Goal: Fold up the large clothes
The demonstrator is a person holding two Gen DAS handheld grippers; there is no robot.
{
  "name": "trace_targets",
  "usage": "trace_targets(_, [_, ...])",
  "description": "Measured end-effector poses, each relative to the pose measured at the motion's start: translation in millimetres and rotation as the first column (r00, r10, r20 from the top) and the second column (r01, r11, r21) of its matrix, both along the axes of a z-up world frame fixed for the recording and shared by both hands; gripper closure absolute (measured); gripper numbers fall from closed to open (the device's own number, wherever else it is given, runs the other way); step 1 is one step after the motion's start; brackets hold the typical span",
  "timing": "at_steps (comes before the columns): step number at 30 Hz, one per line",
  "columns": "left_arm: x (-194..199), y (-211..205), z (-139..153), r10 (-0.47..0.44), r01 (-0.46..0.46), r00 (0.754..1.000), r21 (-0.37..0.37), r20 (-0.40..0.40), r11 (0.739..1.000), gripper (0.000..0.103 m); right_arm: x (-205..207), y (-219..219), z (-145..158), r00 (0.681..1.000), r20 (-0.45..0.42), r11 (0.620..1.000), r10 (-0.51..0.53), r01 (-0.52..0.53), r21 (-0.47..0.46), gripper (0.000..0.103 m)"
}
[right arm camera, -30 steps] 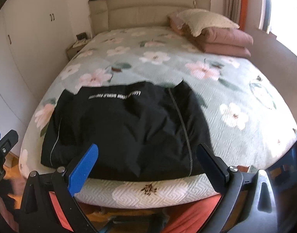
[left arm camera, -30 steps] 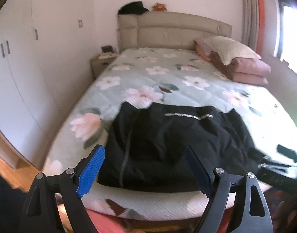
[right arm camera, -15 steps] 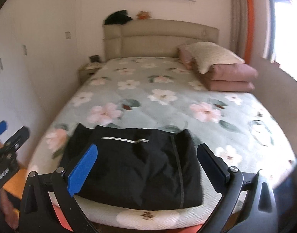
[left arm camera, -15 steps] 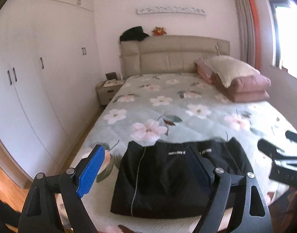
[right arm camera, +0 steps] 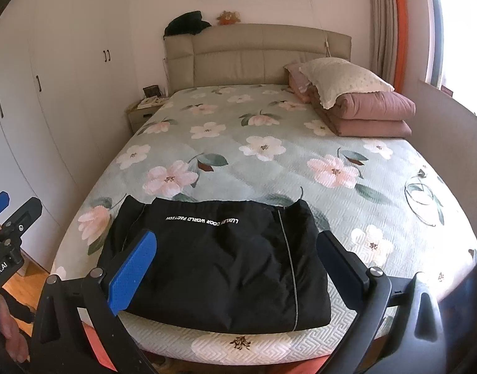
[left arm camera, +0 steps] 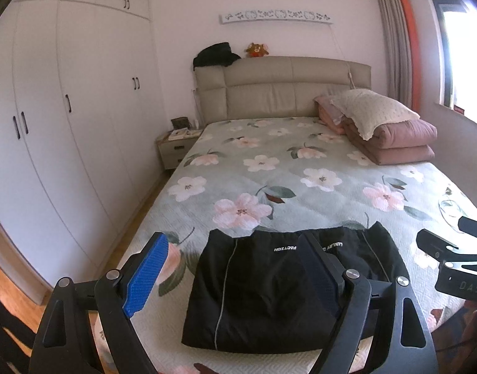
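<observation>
Bedroom, daylight from the window side.

Bed point(left arm camera: 300, 180) with a floral green quilt and a padded beige headboard point(left arm camera: 282, 87) against a pale wall. White wardrobe point(left arm camera: 67, 118) with dark handles runs along the left wall. Small nightstand point(left arm camera: 176, 149) between wardrobe and bed, papers and a small dark item on top. Folded pink blankets point(left arm camera: 394, 140) with a cream pillow point(left arm camera: 372, 109) on top lie near the headboard, window side. Long white decorative strip point(left arm camera: 275, 17) on the wall above. Dark bundle point(left arm camera: 215, 54) and plush toy point(left arm camera: 257, 50) on the headboard ledge. Bright window point(left arm camera: 462, 62) at right, grey and orange curtain point(left arm camera: 394, 31) beside it. Wood floor point(left arm camera: 7, 280) at lower left.
</observation>
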State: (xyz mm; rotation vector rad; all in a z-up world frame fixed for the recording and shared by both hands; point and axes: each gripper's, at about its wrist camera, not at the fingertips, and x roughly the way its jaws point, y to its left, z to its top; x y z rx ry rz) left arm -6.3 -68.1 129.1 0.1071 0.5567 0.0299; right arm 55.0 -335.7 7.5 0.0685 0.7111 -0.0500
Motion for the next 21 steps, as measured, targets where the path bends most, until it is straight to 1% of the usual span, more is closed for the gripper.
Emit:
trace_targets(13, [10.4,10.3,-9.8,0.022,-0.023,0.999,-0.015,-0.031,1.000,0.017,1.0,3.6,-13.7,0.999,-0.035,1.000,-0.006,0.006,0.005,0.000])
trace_targets(21, [17.7,19.3,-18.2,0.054,-0.056,0.997,-0.025,-0.057,0.998,0.017,3.3,6.5,-23.2,0.998,-0.060,1.000,-0.003,0.003,0.001,0.000])
